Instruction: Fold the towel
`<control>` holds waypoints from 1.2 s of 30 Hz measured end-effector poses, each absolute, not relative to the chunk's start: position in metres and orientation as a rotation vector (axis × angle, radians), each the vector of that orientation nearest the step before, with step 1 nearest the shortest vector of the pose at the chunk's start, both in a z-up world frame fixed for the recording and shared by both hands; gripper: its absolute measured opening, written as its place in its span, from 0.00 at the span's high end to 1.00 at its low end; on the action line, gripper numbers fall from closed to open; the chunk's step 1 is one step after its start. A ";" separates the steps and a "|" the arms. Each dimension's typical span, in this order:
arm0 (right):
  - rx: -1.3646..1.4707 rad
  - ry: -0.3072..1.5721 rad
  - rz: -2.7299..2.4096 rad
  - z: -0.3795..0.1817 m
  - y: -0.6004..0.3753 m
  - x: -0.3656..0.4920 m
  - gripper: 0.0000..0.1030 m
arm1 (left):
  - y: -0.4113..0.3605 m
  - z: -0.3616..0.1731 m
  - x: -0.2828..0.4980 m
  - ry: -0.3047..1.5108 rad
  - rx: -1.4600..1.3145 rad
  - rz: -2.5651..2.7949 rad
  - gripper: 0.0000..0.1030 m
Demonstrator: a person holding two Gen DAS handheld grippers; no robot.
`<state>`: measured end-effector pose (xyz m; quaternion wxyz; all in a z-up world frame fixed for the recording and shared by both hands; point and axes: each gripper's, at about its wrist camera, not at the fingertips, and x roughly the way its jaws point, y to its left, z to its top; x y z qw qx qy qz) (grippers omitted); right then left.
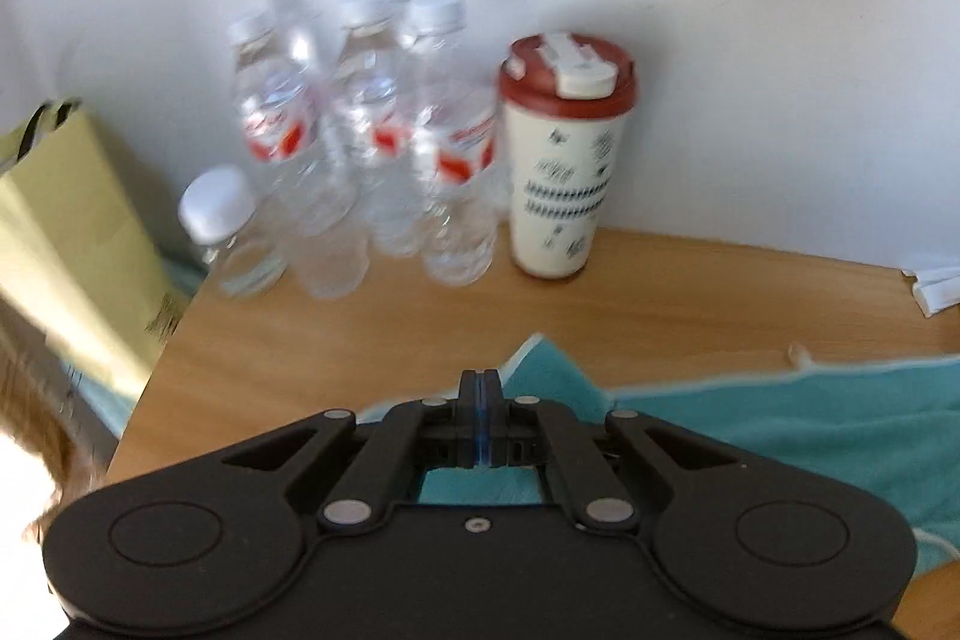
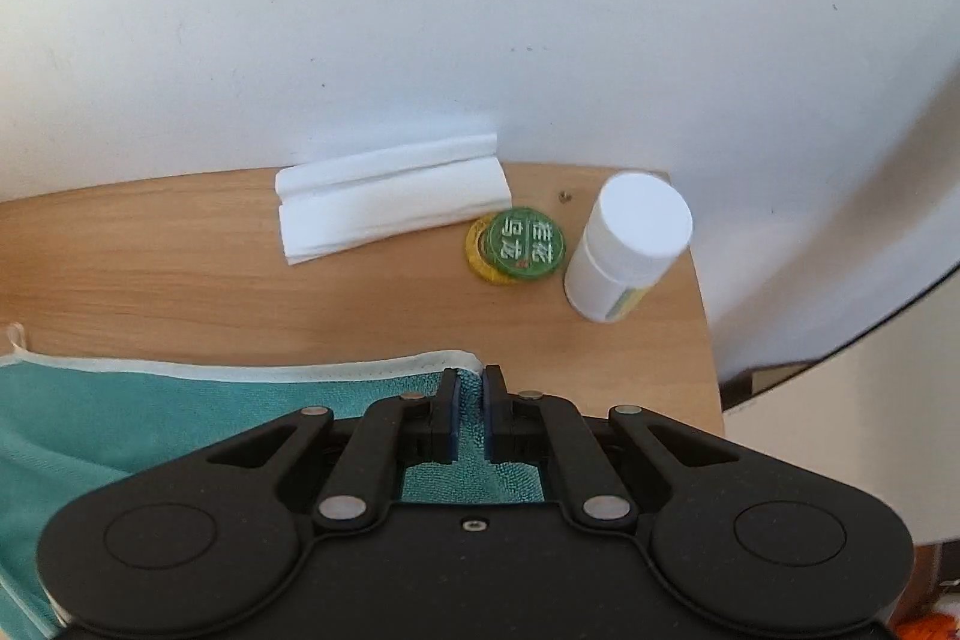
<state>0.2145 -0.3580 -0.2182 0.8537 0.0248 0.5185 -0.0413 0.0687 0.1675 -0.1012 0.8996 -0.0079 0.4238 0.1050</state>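
Two grippers sit over the teal towel (image 2: 180,418) on the wooden table (image 2: 180,268): the left gripper (image 1: 479,388) is pinched fully together, cloth between its fingers not discernible; the right gripper (image 2: 467,382), narrowly parted, straddles the hem. An empty lift could swing into the water bottles (image 1: 360,130) at upper left.

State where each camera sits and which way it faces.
Left wrist: rides the left claw, jaws together, facing the wall, water bottles and cup over the teal towel.
Right wrist: rides the right claw, jaws slightly apart, facing the wall, folded tissues, green lid and white bottle.
Shared: towel, wooden table.
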 end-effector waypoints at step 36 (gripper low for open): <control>0.165 1.119 -0.202 -0.184 -0.364 0.055 0.65 | 0.153 -0.179 0.152 1.037 -0.099 0.173 0.95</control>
